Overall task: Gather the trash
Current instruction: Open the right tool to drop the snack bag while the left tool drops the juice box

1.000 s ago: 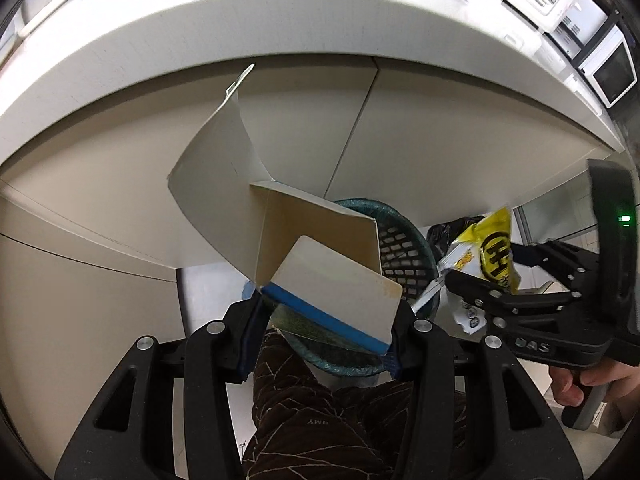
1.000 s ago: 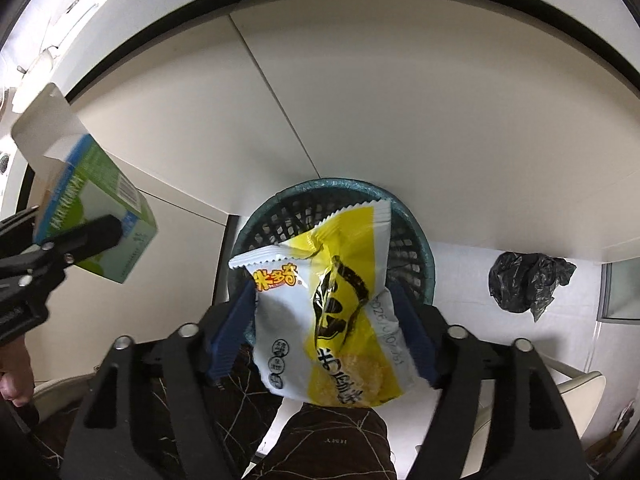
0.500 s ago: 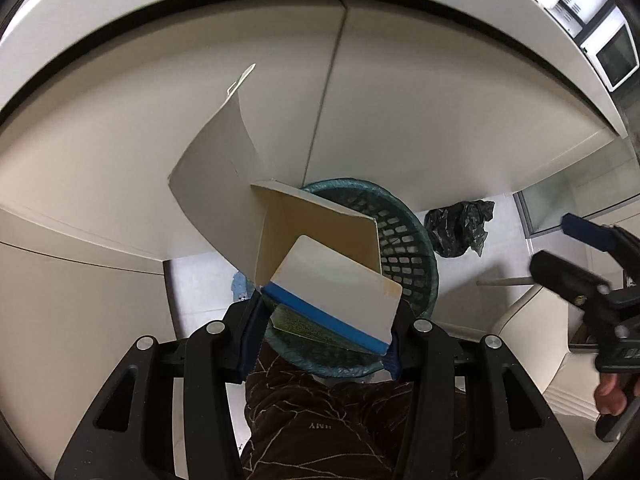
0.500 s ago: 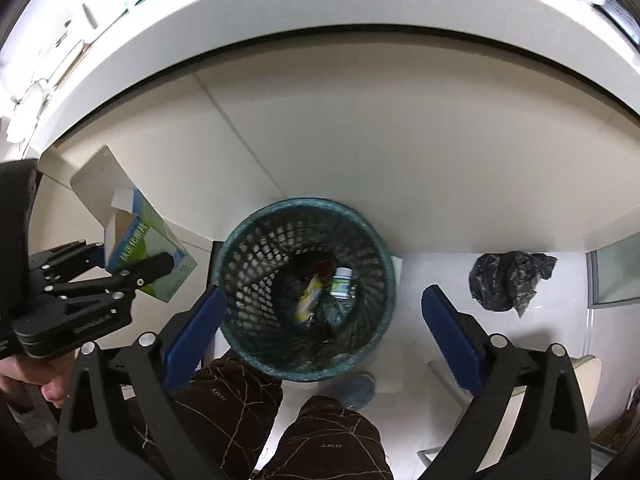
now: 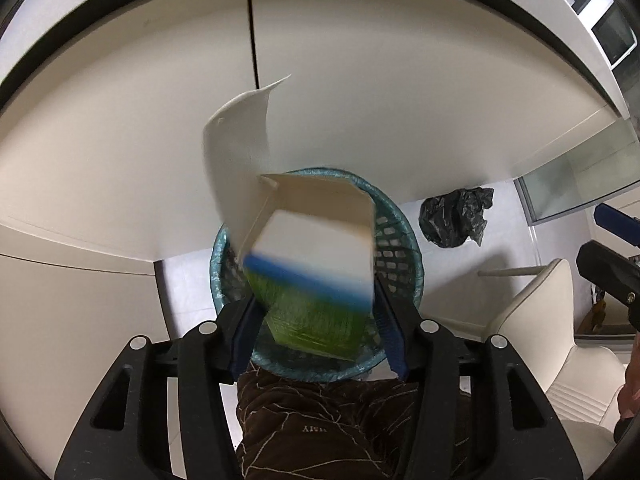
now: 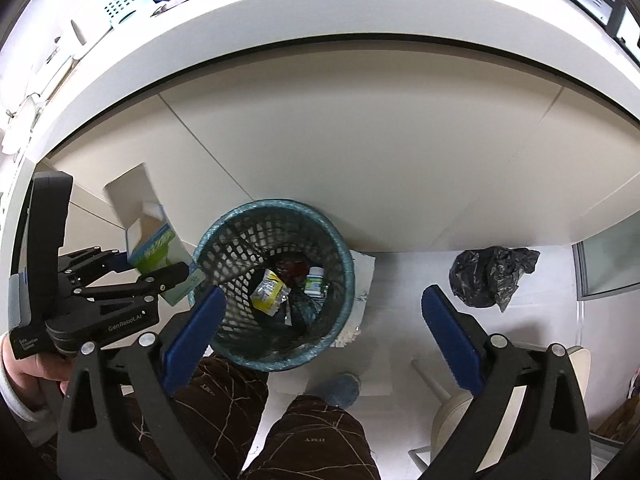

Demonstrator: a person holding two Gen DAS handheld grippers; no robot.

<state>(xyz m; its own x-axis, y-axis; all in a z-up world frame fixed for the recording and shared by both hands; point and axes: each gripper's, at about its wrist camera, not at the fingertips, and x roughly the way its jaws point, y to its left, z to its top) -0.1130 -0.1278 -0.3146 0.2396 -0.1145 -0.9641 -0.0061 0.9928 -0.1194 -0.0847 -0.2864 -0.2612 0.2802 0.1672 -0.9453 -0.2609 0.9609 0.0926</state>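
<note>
A green, blue and white carton (image 5: 312, 280) with its top flap open sits blurred between the fingers of my left gripper (image 5: 316, 320), above the teal mesh waste basket (image 5: 404, 256); the jaws look spread and the carton appears to be slipping. In the right wrist view the carton (image 6: 156, 244) is at the left gripper (image 6: 156, 276), just left of the basket rim (image 6: 276, 208). My right gripper (image 6: 320, 332) is open and empty above the basket. A yellow snack bag (image 6: 268, 292) and a small bottle (image 6: 316, 280) lie inside the basket.
White cabinet doors (image 6: 360, 140) stand under a counter behind the basket. A crumpled black plastic bag (image 6: 492, 276) lies on the floor to the right. A white chair (image 5: 560, 344) is at the right. My legs in brown trousers (image 6: 304, 432) are below.
The right gripper opened and the yellow snack bag fell into the basket. The left gripper moved over the basket, and the carton now tilts and blurs between its fingers.
</note>
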